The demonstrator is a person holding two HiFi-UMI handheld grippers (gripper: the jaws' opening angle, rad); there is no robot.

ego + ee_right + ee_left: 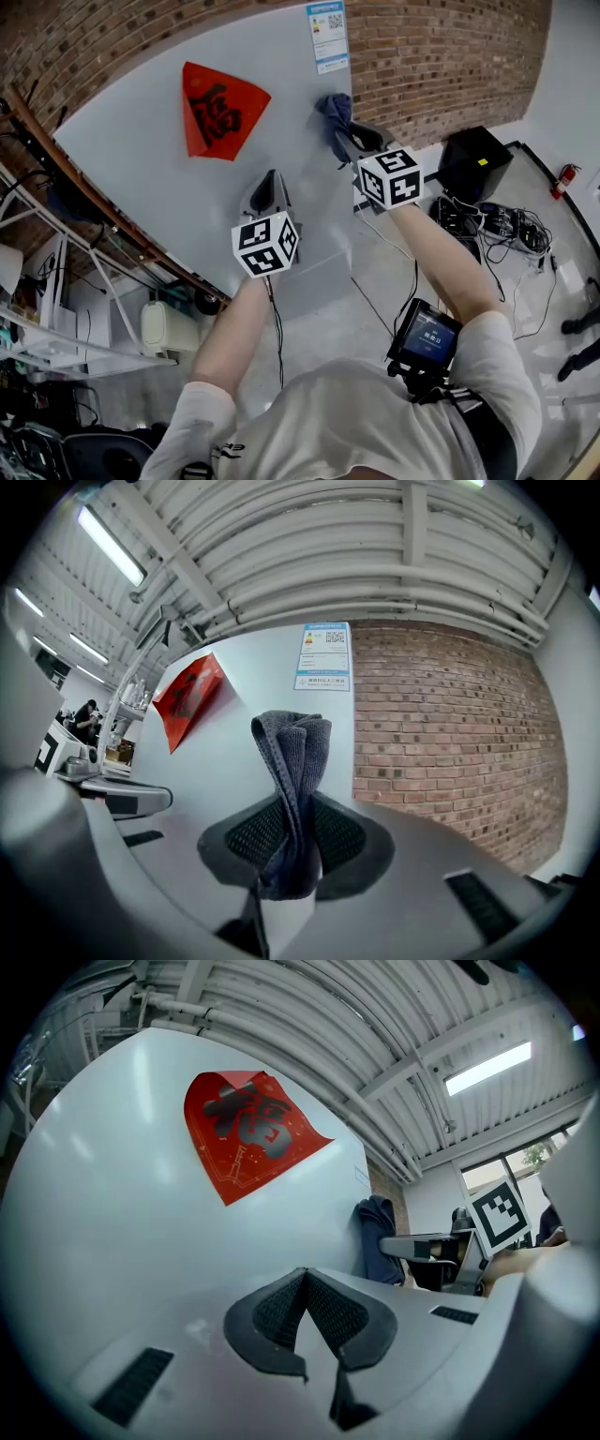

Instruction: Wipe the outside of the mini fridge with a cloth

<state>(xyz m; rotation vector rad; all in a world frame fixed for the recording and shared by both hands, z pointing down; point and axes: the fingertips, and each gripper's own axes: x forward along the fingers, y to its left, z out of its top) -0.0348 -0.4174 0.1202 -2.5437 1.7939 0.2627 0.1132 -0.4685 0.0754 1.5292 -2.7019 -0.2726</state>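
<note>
Rough red brick wall (441,56) backs a smooth, pale, glossy fridge (131,150) in the head view. A red paper diamond (220,111) and a rectangular printed label (327,36) are stuck to the fridge. The right tongs (349,141) hold a crumpled dark cloth (334,109) against the fridge's right edge, below the label. The left tongs (270,183) point at the door, lower and to the left.

Left gripper view: textured black pads (272,1312) are clenched together, with nothing between them.

Right gripper view: the pads clamp the folded, finely woven cloth, which stands upright.
</note>
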